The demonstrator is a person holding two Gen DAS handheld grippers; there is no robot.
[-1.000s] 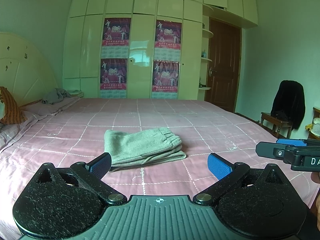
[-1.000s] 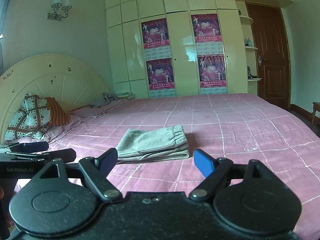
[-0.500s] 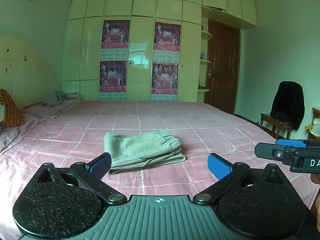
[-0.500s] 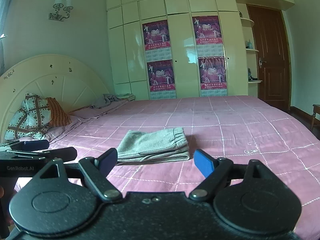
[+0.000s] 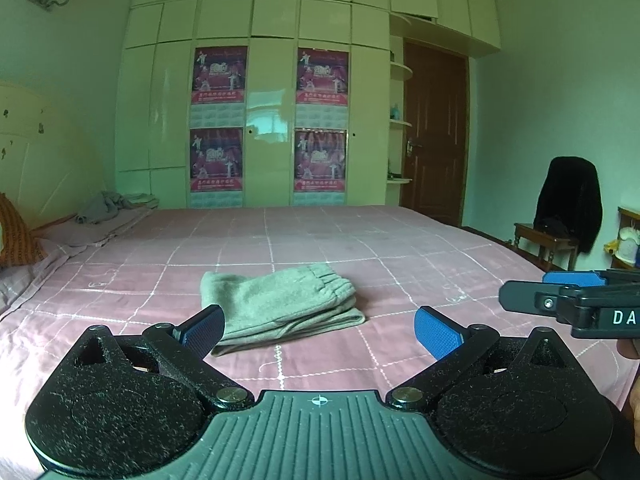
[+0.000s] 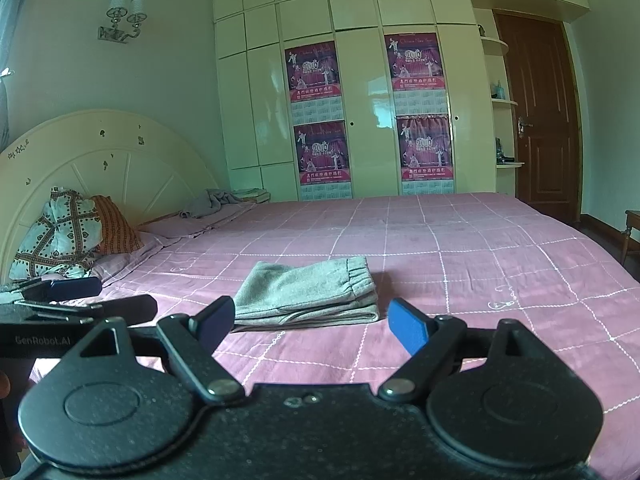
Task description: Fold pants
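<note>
Grey pants (image 5: pixel 280 304) lie folded into a compact stack on the pink checked bedspread (image 5: pixel 360 248), elastic waistband toward the right. In the right wrist view the same pants (image 6: pixel 312 294) rest just beyond the fingers. My left gripper (image 5: pixel 320 330) hovers near the bed's front edge, open, with nothing between its blue pads. My right gripper (image 6: pixel 310 322) is also open and holds nothing, a short way back from the pants. The right gripper's fingers (image 5: pixel 560 298) show at the right edge of the left wrist view, and the left gripper's fingers (image 6: pixel 80 300) show at the left of the right wrist view.
A cream headboard (image 6: pixel 100 168) with patterned pillows (image 6: pixel 56 232) and a crumpled grey cloth (image 6: pixel 212 202) is at the bed's left end. A wardrobe with posters (image 5: pixel 272 120) stands behind. A chair with a black garment (image 5: pixel 568 204) and a brown door (image 5: pixel 436 136) are on the right.
Both grippers stay in place and open. The left wrist view has tilted very slightly, so the pants sit a touch higher in it. The pants have not moved.
</note>
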